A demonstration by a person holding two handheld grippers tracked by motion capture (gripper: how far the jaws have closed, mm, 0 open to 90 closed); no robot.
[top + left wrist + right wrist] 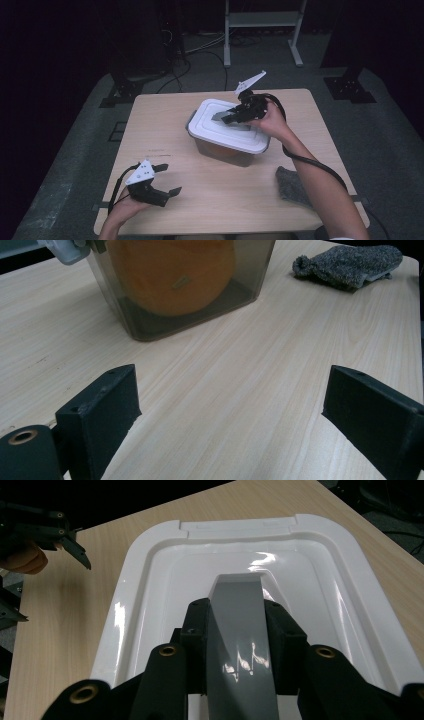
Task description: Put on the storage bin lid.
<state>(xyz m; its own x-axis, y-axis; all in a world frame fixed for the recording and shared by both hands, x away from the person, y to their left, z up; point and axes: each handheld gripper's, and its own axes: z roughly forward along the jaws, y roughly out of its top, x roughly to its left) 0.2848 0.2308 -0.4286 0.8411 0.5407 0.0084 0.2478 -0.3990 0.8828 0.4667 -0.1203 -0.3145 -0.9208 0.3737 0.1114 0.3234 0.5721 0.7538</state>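
Observation:
A clear plastic box [224,149] stands mid-table with a white lid [207,131] on top. Through its wall an orange soft thing [170,270] shows inside the box [250,270]. My right gripper [223,118] is over the lid, shut on the grey handle [237,630] at the centre of the lid [150,580]; the right gripper [239,605] has a black jaw on each side of that handle. My left gripper [169,179] hovers low near the table's front left, open and empty. In its own view the left gripper [230,405] faces the box over bare wood.
A grey knitted cloth [292,185] lies near the front right edge, by the right forearm, and appears as the grey cloth [350,265] beyond the box. The wooden table [150,125] has free room left of the box. Stands and cables sit on the floor behind.

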